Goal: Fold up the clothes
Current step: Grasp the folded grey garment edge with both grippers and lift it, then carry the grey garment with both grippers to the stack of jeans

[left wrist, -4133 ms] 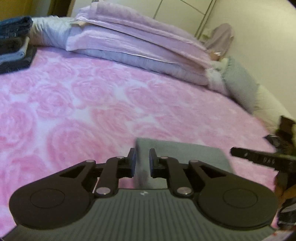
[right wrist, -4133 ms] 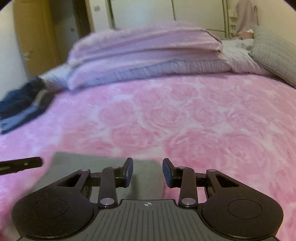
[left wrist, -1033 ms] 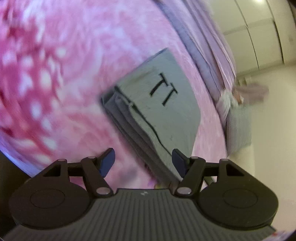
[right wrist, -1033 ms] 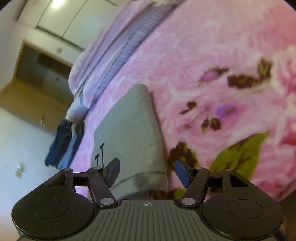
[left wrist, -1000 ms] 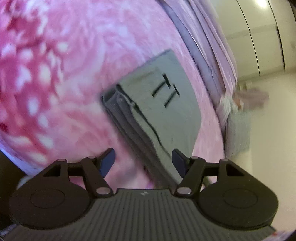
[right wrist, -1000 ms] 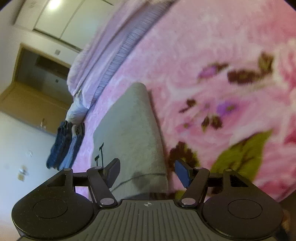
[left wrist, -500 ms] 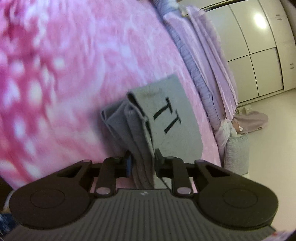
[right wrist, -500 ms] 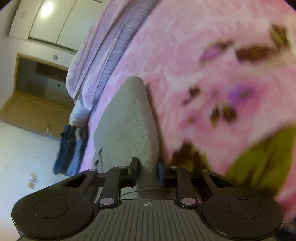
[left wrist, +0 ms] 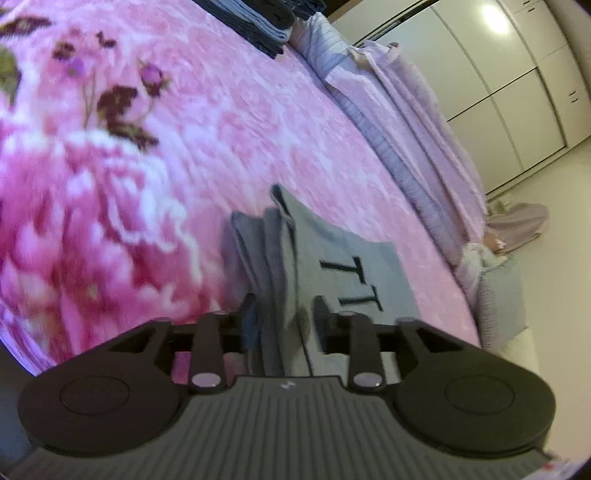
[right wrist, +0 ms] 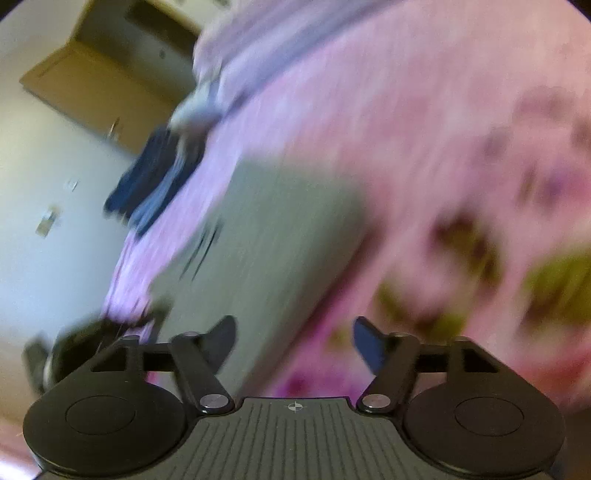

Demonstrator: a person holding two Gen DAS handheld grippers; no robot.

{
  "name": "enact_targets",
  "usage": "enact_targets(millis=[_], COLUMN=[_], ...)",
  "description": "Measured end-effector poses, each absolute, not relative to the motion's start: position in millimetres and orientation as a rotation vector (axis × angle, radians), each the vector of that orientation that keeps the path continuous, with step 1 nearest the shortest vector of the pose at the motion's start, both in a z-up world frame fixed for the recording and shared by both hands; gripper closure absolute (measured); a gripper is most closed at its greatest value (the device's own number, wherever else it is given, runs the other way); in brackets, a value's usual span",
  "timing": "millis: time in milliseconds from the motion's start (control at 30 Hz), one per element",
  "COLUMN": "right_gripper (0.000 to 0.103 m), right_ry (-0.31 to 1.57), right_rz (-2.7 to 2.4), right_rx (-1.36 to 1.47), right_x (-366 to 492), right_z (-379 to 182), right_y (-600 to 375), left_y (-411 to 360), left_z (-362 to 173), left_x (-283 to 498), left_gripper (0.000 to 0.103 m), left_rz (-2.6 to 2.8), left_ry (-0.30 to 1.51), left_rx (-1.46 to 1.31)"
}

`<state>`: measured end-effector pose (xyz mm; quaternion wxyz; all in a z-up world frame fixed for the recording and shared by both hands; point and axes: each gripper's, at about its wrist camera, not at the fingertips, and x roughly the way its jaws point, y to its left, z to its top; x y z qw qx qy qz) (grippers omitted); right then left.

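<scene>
Between the jaws of the left gripper [left wrist: 283, 308], which have just been opening and stand apart without clamping, runs the layered edge of the folded grey garment [left wrist: 347, 266]. It looks soft, light and limp; best pinched at that stacked edge. The right gripper [right wrist: 294, 338] gapes wide, empty, the garment beyond on the pink bed [left wrist: 229, 122].

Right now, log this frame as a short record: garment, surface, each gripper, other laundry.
garment: folded grey garment with black "TT" lettering, lying on the bed
surface: pink floral blanket
left gripper: jaws just opening, garment's folded edge between them
right gripper: just opened wide, nothing gripped; view blurred
other laundry: stack of dark folded clothes at the far end
</scene>
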<state>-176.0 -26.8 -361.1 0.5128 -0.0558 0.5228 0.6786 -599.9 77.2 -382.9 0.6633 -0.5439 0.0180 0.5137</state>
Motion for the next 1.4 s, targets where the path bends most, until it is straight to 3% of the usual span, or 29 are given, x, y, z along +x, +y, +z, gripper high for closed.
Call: enact_targets(millis=[67, 133, 233, 300, 333, 367, 567, 700, 800, 867, 967, 1100, 1233, 1400], right_gripper=[0.028, 0.026, 0.026, 0.027, 0.048, 0.060, 0.069, 0.067, 0.052, 0.045, 0.037, 0.037, 0.037, 0.051], right_ry=[1.223, 1.224, 1.320, 1.352, 1.337, 1.359, 1.525, 1.543, 1.443, 1.369, 1.346, 1.456, 1.498, 1.482], right_rz=[1.600, 1.632, 1.730, 1.758, 1.783, 1.808, 1.699, 1.681, 1.720, 1.727, 1.760, 1.737, 1.733, 1.783], right_rx=[-0.097, -0.082, -0.155, -0.175, -0.174, -0.168, -0.077, -0.052, -0.138, -0.195, -0.156, -0.120, -0.092, -0.134], right_x=[-148.5, -132.5, -127.2, -130.6, -132.8, -136.5, -154.0, -176.7, -178.7, -173.9, -162.8, -162.1, -166.8, -179.5], right_z=[-356.5, -359.9, -378.9, -391.5, -391.4, -393.5, -395.8, -394.1, -380.5, -370.5, -365.2, -385.2, -397.1, -400.2], right_y=[-6.4, 17.4, 59.2, 71.7, 71.5, 73.4, 38.0, -1.6, -6.6, 1.0, 21.7, 53.6, 66.6, 79.8], left_y=[66.6, 60.3, 54.9, 60.6, 64.9, 68.8, 101.7, 127.1, 126.6, 120.7, 117.0, 125.1, 139.4, 155.1], left_z=[-388.3, -396.0, -398.0, -398.2, -398.0, -397.7, -383.8, -381.5, -380.4, -380.8, -385.6, -390.9, -395.5, -399.4], left_x=[-601.9, -598.9, -591.6, -589.4, -590.1, -591.7, -609.5, -616.9, -619.4, -623.0, -631.4, -633.5, -634.4, -622.4], left_gripper=[0.059, 0.057, 0.057, 0.064, 0.080, 0.082, 0.087, 0.084, 0.075, 0.064, 0.060, 0.051, 0.050, 0.051], left_rz=[1.126, 1.096, 1.092, 1.077, 1.082, 1.071, 1.083, 1.076, 1.081, 1.071, 1.050, 0.985, 0.944, 0.890], left_ry=[0.020, 0.012, 0.017, 0.022, 0.039, 0.055, 0.130, 0.196, 0.208, 0.203, 0.183, 0.185, 0.177, 0.214], left_rx=[-1.272, -1.321, -1.294, -1.295, -1.295, -1.292, -1.197, -1.181, -1.180, -1.179, -1.201, -1.225, -1.258, -1.233])
